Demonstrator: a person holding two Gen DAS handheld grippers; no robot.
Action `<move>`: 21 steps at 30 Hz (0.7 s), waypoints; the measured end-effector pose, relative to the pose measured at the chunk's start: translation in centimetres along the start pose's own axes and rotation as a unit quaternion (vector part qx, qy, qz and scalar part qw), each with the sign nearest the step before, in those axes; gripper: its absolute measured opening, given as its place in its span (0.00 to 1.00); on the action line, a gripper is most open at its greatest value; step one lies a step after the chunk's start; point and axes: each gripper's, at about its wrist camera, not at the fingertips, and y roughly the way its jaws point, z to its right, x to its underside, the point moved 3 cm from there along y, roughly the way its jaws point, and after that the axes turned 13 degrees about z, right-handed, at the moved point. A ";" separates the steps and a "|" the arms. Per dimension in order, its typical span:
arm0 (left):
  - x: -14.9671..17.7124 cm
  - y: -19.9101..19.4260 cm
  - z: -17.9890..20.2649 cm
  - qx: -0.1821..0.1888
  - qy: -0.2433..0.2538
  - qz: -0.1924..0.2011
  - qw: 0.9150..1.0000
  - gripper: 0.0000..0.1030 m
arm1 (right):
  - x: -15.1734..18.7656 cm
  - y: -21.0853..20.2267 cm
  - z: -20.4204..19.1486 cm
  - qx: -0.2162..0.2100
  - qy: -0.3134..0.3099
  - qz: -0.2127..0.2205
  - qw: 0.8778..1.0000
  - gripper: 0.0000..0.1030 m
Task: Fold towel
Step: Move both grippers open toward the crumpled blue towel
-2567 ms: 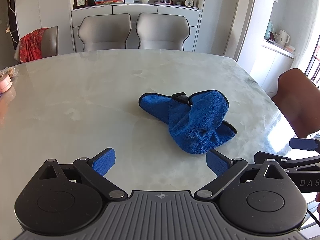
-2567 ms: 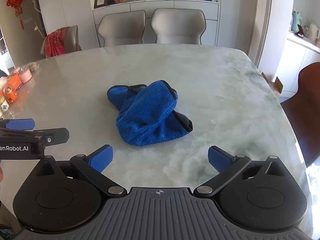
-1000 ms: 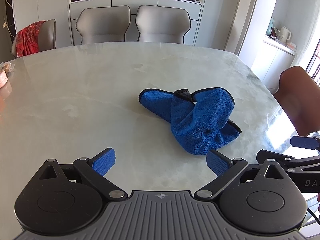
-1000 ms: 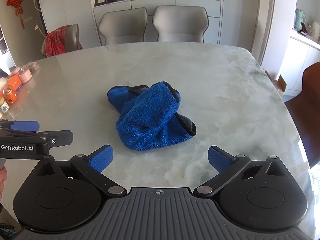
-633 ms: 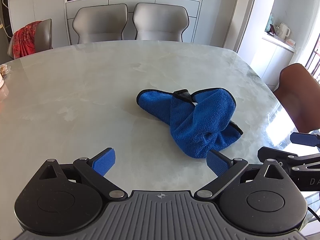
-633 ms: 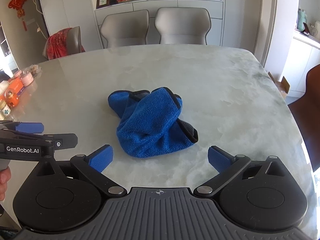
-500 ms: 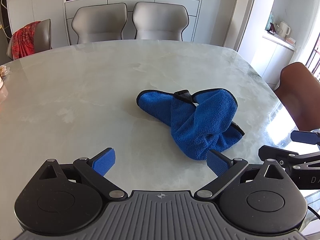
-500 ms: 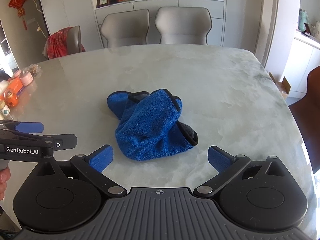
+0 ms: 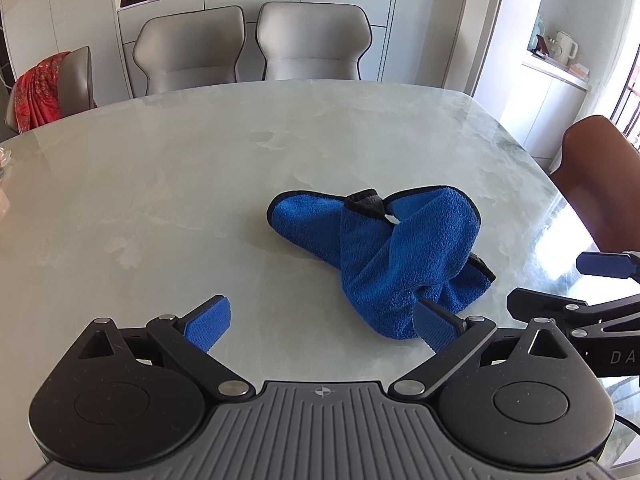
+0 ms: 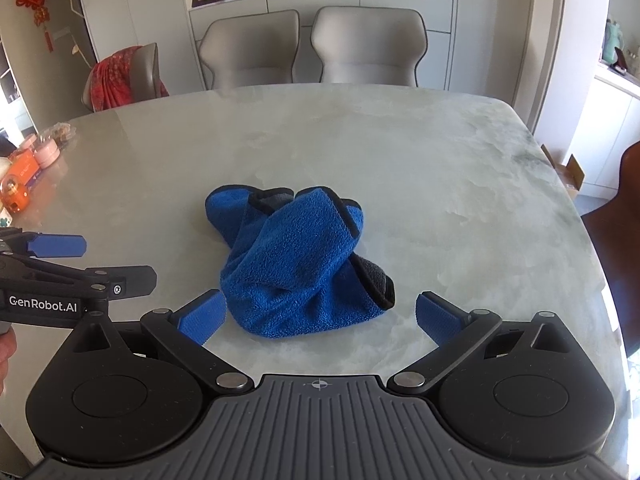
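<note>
- Hovering above the near part of the marble table [image 9: 168, 184], the left gripper [image 9: 322, 326] has its jaws spread wide and grips nothing.
- The blue pad on its right finger [image 9: 434, 326] overlaps the near edge of the blue towel [image 9: 396, 248] in the left wrist view; whether they touch cannot be told.
- The right gripper [image 10: 318, 316] is likewise wide apart and empty, with the near end of the towel [image 10: 296, 264] lying between its two blue pads.
- The towel sits crumpled in a loose heap near the table centre, with its dark binding showing at several edges.
- Each gripper appears at the edge of the other's view.
- Two grey chairs [image 10: 312, 46] stand at the far side; a third at far left carries a red cloth [image 10: 114, 78].
- Small orange and pink items [image 10: 30, 164] lie at the left table edge.
</note>
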 end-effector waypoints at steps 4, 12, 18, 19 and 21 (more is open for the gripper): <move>0.0 0.4 0.1 0.000 0.003 -0.004 1.000 0.97 | -0.1 0.4 0.1 0.000 0.000 -0.005 1.000 0.99; 0.0 1.1 0.1 -0.001 0.006 -0.011 1.000 0.97 | -0.2 1.2 0.1 0.005 -0.001 -0.014 1.000 0.99; 0.0 1.6 0.2 -0.002 0.006 -0.016 1.000 0.97 | -0.3 1.6 0.1 0.006 -0.001 -0.017 1.000 0.99; 0.0 1.6 0.2 -0.002 0.006 -0.017 1.000 0.97 | -0.3 1.7 0.1 0.006 -0.001 -0.018 1.000 0.99; 0.0 1.9 0.3 -0.002 0.006 -0.018 1.000 0.97 | -0.3 1.9 0.2 0.007 -0.002 -0.020 1.000 0.99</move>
